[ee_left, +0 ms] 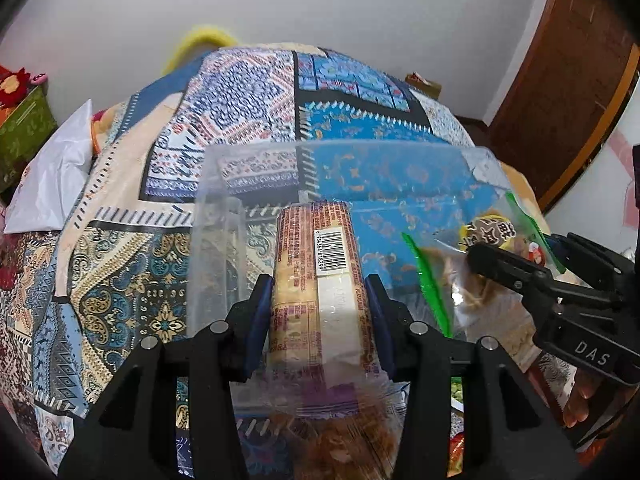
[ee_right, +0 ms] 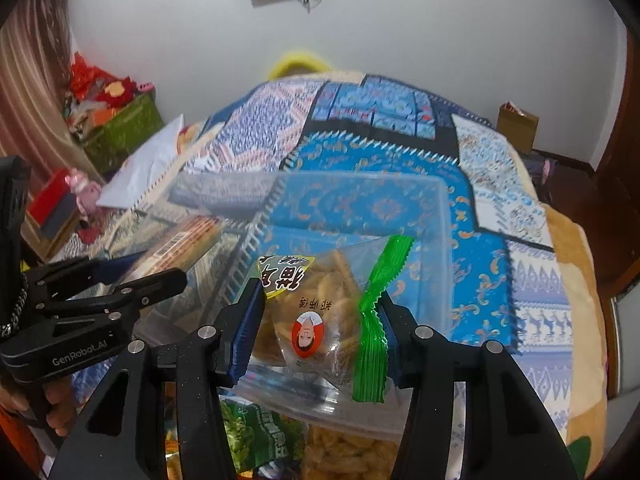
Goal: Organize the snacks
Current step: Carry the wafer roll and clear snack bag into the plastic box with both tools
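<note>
My left gripper [ee_left: 318,300] is shut on a long biscuit pack [ee_left: 316,264] with a barcode, held over a clear plastic box [ee_left: 224,168]. My right gripper [ee_right: 320,320] is shut on a clear snack bag with green edges [ee_right: 320,312], also held over the clear box [ee_right: 432,196]. In the left wrist view the right gripper [ee_left: 520,268] and its snack bag [ee_left: 480,240] show at the right. In the right wrist view the left gripper [ee_right: 120,280] and its biscuit pack [ee_right: 180,244] show at the left.
The box rests on a bed with a patterned blue patchwork cover [ee_left: 260,92]. More snack packs lie below the grippers, green [ee_right: 256,432] and orange [ee_right: 344,456]. A white pillow [ee_left: 52,176] and a green storage box [ee_left: 24,124] are at the left. A wooden door [ee_left: 568,60] is at the right.
</note>
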Tool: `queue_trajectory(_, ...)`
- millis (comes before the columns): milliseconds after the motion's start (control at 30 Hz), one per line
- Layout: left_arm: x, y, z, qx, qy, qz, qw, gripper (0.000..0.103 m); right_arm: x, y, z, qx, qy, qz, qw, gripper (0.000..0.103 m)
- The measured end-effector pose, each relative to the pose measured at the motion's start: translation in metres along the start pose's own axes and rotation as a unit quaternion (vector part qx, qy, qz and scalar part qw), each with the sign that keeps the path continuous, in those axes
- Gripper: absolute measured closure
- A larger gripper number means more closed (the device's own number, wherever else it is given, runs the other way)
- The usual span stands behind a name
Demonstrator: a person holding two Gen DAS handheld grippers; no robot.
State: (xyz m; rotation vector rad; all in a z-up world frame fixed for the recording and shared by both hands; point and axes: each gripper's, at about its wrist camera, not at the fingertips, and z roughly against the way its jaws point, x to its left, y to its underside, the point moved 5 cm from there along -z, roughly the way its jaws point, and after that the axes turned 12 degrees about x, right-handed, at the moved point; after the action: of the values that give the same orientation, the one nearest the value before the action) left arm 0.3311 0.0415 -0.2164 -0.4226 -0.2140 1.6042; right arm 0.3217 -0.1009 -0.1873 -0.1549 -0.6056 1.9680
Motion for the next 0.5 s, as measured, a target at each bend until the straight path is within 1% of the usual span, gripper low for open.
queue_trajectory(133, -0.001, 0.0, -0.003, 0.003, -0.009, -0.002, 1.0, 0.057, 0.002, 0.003, -0.008, 0.018, -0.008, -0.001, 1.0, 0.053)
queue_trajectory(267, -0.001, 0.0, 0.005, 0.002, -0.012, -0.002, 0.9999, 0.057, 0.004, 0.005, -0.012, 0.034, -0.013, -0.006, 0.999, 0.053)
queue_trajectory(367, 0.001, 0.003, 0.021, -0.008, -0.01, 0.002, 0.9999, 0.057, 0.005, 0.006, -0.005, 0.031, -0.009, -0.005, 0.999, 0.052)
queue_trajectory(500, 0.003, 0.01, 0.053, -0.032, -0.006, 0.006, 0.9995, 0.056, 0.01, 0.008, 0.02, 0.01, -0.01, 0.002, 1.0, 0.049)
